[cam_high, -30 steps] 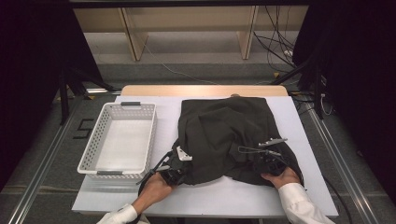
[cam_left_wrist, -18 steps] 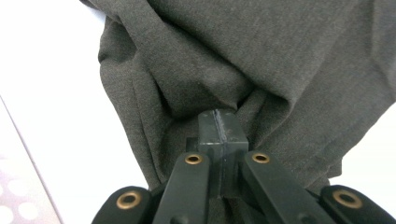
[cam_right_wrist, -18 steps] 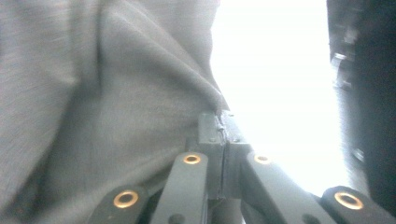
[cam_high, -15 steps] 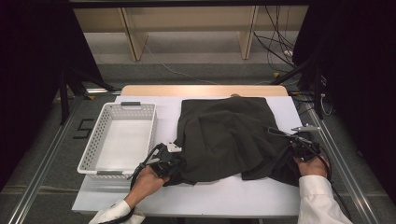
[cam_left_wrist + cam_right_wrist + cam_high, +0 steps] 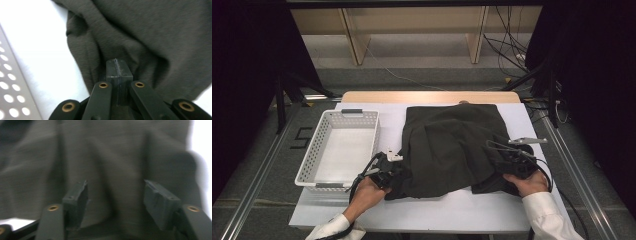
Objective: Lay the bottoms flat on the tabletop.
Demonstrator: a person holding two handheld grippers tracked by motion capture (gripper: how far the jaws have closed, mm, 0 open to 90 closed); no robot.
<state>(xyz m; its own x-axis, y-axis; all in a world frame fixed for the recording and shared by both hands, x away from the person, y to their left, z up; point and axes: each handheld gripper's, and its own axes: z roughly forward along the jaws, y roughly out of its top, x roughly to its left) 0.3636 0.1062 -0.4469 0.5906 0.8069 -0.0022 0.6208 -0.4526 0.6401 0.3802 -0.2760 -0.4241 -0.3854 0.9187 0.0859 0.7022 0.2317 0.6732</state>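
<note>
**Dark cloth pinned at 1 corner, released at the other**

Dark grey-green fabric garment (image 5: 454, 147), rumpled, spread across the white table (image 5: 452, 212), just beside the white perforated plastic basket (image 5: 339, 150) on its left. Near-left corner clamped in the left gripper (image 5: 388, 170): jaws together in the left gripper view, cloth (image 5: 140, 37) bunched about their tips, likely to anchor that side. Right gripper (image 5: 512, 161) at the near-right edge, jaws just opened and standing apart in the right gripper view, fabric (image 5: 112, 157) behind the pads (image 5: 160, 197) but not pressed. Probably a let-go to re-grip elsewhere. Basket empty, presumably awaiting the garment.
</note>
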